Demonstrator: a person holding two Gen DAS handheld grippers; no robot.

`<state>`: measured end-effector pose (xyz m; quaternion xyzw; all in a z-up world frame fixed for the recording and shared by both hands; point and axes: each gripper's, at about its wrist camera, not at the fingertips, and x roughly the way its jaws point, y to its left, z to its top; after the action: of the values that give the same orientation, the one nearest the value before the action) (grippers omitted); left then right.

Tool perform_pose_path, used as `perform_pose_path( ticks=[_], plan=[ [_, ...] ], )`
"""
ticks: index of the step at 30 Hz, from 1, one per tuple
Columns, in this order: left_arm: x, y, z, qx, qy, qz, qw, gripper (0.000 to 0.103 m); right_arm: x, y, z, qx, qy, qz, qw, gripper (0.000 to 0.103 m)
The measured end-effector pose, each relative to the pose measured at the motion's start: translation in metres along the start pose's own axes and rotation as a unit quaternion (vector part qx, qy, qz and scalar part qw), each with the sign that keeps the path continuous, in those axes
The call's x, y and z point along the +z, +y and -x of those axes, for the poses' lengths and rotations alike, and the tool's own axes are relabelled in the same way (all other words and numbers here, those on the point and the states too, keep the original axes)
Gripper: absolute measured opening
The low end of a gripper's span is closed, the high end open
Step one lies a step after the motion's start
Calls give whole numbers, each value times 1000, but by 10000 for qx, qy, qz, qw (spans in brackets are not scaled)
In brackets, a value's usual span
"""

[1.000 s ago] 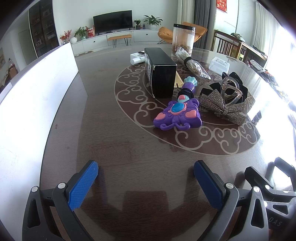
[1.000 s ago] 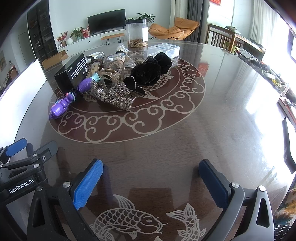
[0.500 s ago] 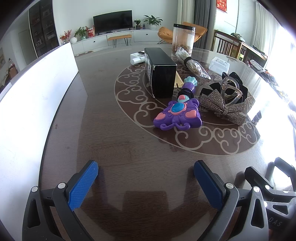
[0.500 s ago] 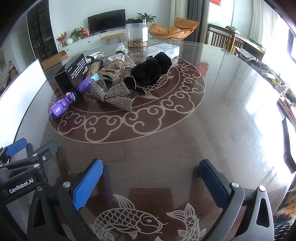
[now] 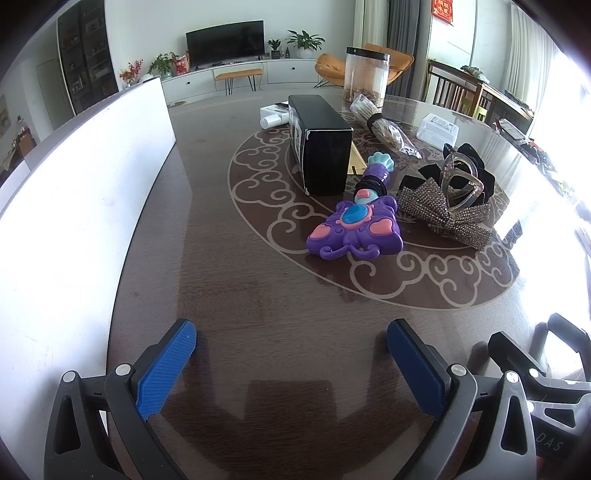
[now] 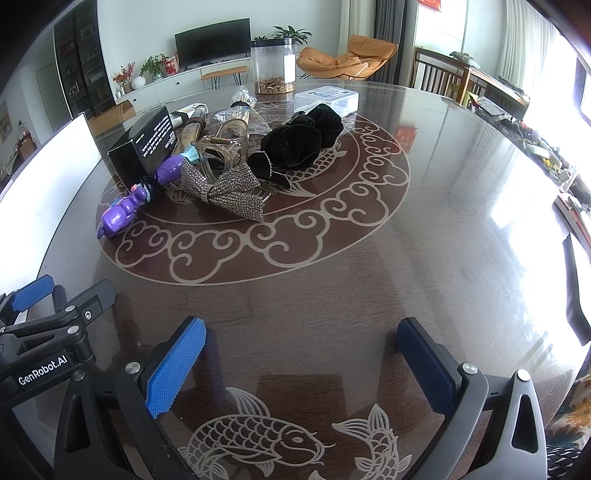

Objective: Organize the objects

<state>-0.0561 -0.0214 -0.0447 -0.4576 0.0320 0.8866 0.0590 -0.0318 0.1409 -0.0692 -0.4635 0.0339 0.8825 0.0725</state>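
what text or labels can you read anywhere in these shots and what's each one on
"GenRobot.AI": on the left gripper's black body, seen in the right wrist view.
"DAS": on the right gripper's body at the left wrist view's lower right edge; the word is cut off.
White print on the black box: too small to read.
Label on the clear plastic box: blurred.
Red wall hanging: characters unreadable.
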Motion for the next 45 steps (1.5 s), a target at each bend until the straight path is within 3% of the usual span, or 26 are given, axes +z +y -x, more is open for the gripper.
perform_pose_path(
  ticks=[28,30,33,37,41,45],
  plan=[
    [0,-1,1,60,2,77,10000,103,-1,-6,3,-72,7,-117,9999,103],
    [0,0,1,20,137,31,9999,103,-1,-6,2,-72,7,-119,9999,103],
    [14,1,0,-78,773,74,9970,103,-1,-5,2,-73,7,-119,9999,103],
    [44,7,21,-441,272,337,9981,103,-1,-5,2,-91,5,-129,9999,103],
    [85,-4,2,-972,613,124,9933,103,-1,-5,2,-90,5,-127,9999,103],
    [109,-17,-30,-835,815,-278,9928,103,-1,-5,2,-91,5,-129,9999,103]
  ],
)
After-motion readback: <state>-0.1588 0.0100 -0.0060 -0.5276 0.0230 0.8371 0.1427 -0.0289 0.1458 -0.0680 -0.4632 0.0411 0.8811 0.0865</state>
